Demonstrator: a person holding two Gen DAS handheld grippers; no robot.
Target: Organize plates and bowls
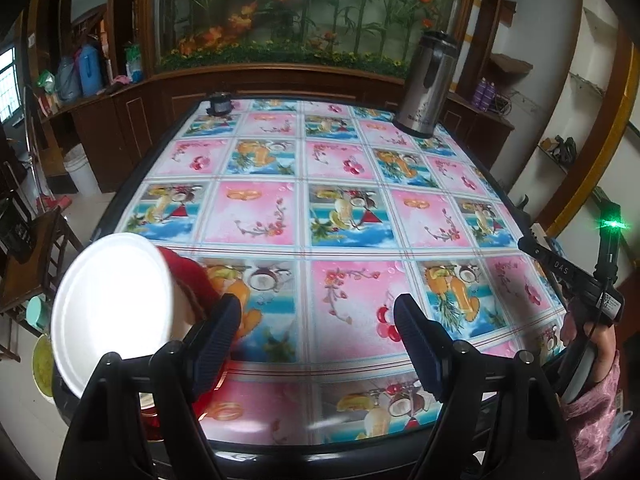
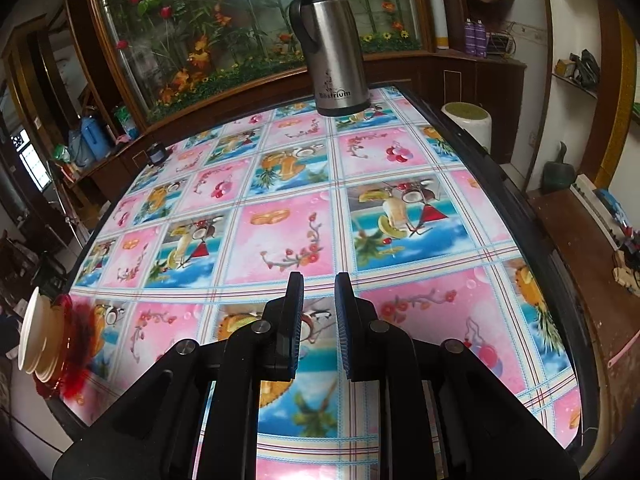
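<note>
A white plate (image 1: 112,308) stands on edge at the table's near left corner, with a red dish (image 1: 188,276) behind it, both in a clear red rack (image 1: 154,420). My left gripper (image 1: 316,320) is open just right of them, its left finger (image 1: 224,324) close beside the plate, and only tablecloth shows between its jaws. In the right wrist view the same white plates (image 2: 36,332) lean in the red rack (image 2: 70,344) at the far left. My right gripper (image 2: 319,284) hovers over the cloth with jaws nearly together and nothing between them. It also shows at the right edge (image 1: 576,276), held by a hand.
A steel thermos jug (image 2: 336,52) stands at the far right of the table (image 2: 280,240), which has a fruit-patterned cloth. A small dark object (image 1: 219,105) sits at the far left corner. A wooden chair (image 1: 36,256) is left of the table, a white stool (image 2: 468,120) to its right.
</note>
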